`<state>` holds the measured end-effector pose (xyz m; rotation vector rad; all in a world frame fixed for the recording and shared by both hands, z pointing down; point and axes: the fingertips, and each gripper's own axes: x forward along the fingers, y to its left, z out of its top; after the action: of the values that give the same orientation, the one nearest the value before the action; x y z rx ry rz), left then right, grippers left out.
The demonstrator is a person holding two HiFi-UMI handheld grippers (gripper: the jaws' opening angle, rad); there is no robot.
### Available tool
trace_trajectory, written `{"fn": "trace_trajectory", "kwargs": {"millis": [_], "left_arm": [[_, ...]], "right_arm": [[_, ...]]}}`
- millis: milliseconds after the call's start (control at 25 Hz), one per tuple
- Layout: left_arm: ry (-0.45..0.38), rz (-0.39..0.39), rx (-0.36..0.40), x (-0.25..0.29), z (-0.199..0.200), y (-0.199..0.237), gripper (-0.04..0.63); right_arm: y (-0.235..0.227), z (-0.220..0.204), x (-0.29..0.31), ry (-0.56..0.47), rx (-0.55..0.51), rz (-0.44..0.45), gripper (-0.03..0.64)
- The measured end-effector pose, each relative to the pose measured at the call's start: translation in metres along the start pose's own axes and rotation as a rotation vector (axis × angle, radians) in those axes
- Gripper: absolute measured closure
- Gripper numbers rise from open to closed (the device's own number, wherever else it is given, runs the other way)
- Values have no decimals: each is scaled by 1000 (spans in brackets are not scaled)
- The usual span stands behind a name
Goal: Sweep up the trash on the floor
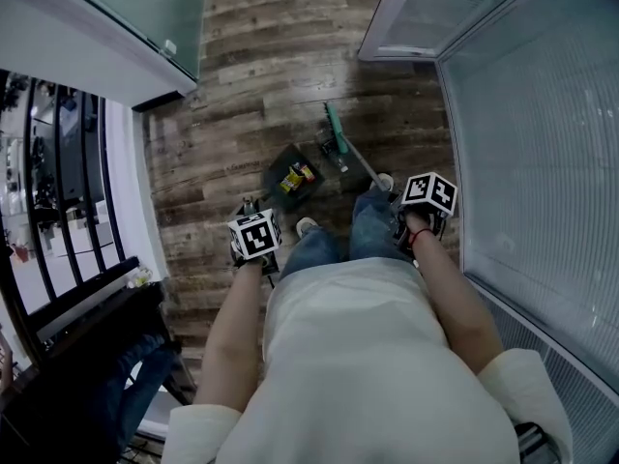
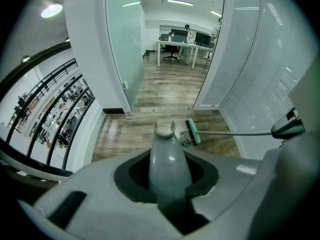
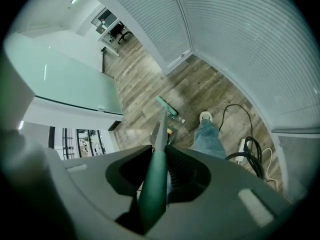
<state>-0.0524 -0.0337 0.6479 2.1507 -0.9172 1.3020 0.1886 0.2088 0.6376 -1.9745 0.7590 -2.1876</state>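
Wood-plank floor (image 1: 251, 85) (frosted glass walls (image 1: 542, 114) flanking); dustpan (image 1: 282, 162), broom (image 1: 335, 133).

The right gripper (image 3: 158, 159) clamps its jaws on the broom handle (image 3: 161, 131).

White shirt (image 1: 377, 356); blue jeans (image 1: 372, 228); white shoes (image 1: 385, 180); marker-cubed left gripper (image 1: 253, 222), right gripper (image 1: 420, 207)

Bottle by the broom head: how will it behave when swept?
The bottle looks clear and seemingly empty, so probably light. It lies on its side on the smooth plank floor, so it will likely roll off the broom head rather than slide straight. Thin plastic probably dents; unlikely to break.
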Motion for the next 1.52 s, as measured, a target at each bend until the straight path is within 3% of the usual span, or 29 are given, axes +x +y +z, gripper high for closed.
{"fn": "trace_trajectory", "kwargs": {"millis": [400,800,1040,1520], "left_arm": [[38,51,-27,6,13,-16,503],[50,58,-20,20,20,-19,503],[49,66,-15,19,20,-21,502],[39,67,-13,21,19,-19,502]], "right_arm": [[-42,61,4,6,-50,-134,520],[-53,85,23,64,-133,-221,520],[-54,79,38,108,-166,-260,520],[-42,45,55,146,-182,-248,520]]}}
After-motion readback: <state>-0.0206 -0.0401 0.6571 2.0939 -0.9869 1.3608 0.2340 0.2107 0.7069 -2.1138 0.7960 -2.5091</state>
